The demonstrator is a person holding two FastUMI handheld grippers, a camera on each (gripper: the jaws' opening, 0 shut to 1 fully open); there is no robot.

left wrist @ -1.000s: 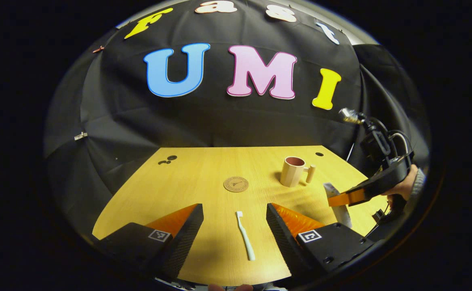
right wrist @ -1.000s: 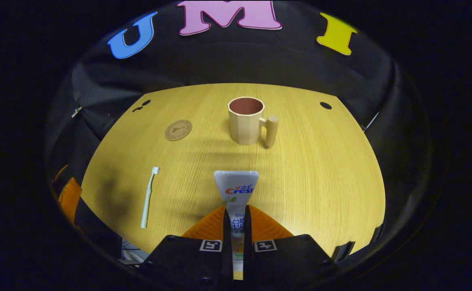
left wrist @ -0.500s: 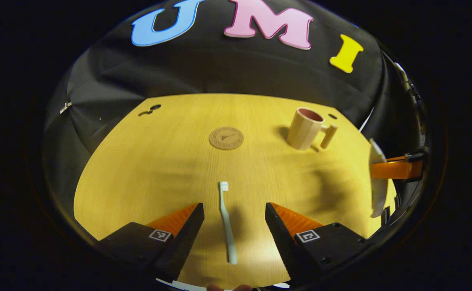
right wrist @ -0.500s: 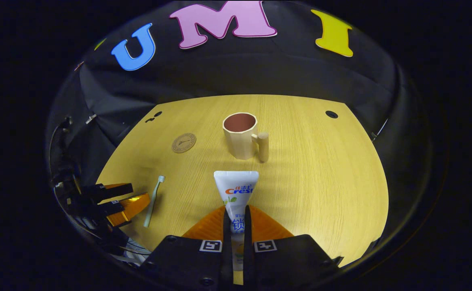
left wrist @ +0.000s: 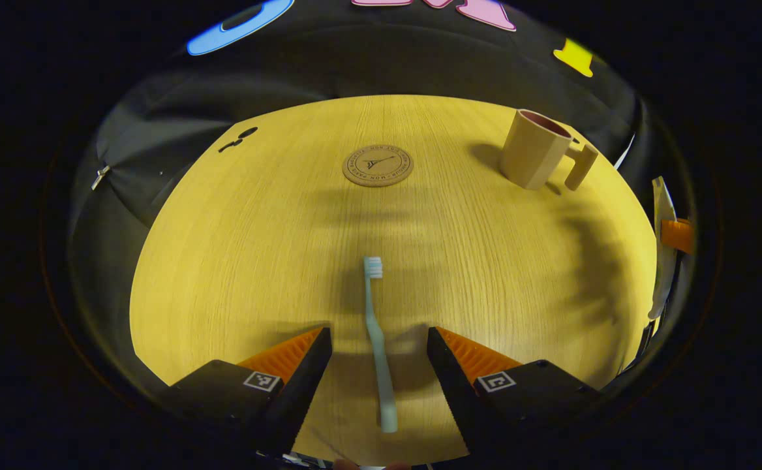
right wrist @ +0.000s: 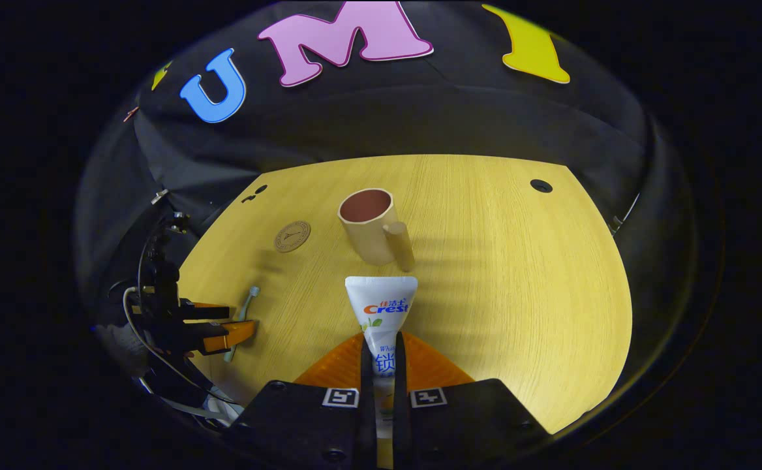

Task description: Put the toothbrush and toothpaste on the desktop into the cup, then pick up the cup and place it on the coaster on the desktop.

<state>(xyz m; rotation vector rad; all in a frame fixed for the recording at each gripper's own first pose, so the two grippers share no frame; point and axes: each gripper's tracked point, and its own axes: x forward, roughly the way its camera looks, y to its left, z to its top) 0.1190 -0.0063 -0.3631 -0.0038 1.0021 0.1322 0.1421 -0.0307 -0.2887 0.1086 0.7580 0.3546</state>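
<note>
Wooden desktop (left wrist: 237,248), left claw (left wrist: 379,339) open astride toothbrush (left wrist: 376,326), right claw (right wrist: 381,349) gripping toothpaste (right wrist: 381,303), cup (right wrist: 369,225) beyond.

Lighting: overhead, bright on worktop (left wrist: 257,248); booth surround dim. Shadows: soft banded streaks across worktop; short shadow beside cup (left wrist: 536,156). Distortion: strong fisheye bowing at edges. Focus: centres sharp; rims slightly smeared. Glare: none.

Recording booth, staged not lived-in: black cloth wall (right wrist: 420,124) draped behind and round sides of bare wooden tabletop (left wrist: 257,248), cable holes near far corners, clip (left wrist: 100,176) pinning cloth at left, few props laid out.
</note>
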